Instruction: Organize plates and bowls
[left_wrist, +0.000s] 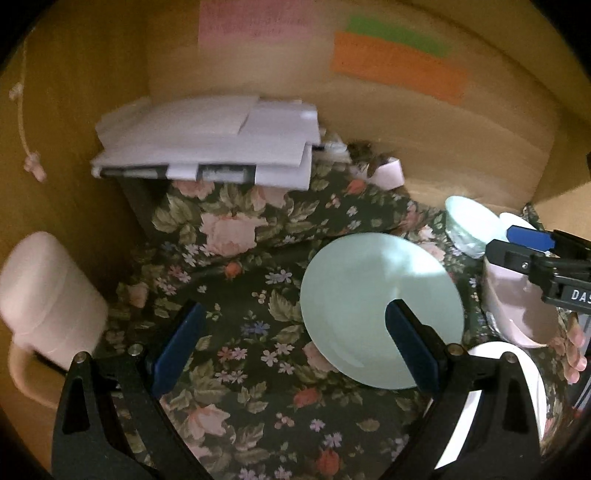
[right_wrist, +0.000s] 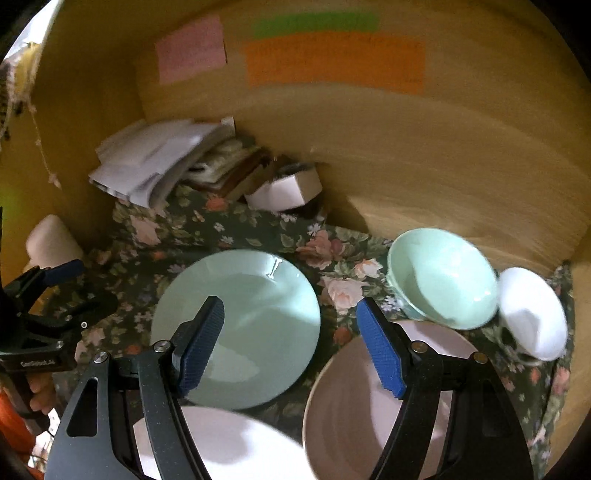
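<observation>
A pale green plate (right_wrist: 236, 328) lay on a dark floral cloth (left_wrist: 236, 354). At two o'clock stood a matching green bowl (right_wrist: 443, 280); at five o'clock, a pink bowl (right_wrist: 351, 406).

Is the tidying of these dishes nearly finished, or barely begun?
Barely begun, it seems. Nothing is stacked: the green plate, green bowl, small white bowl, pink bowl and white plate lie separately on the floral cloth. Left gripper and right gripper are open, holding nothing.

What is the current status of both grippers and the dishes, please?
Left gripper open, empty. Right gripper open, empty. Green plate, green bowl, pink bowl unstacked on cloth. Nothing blocking.
</observation>
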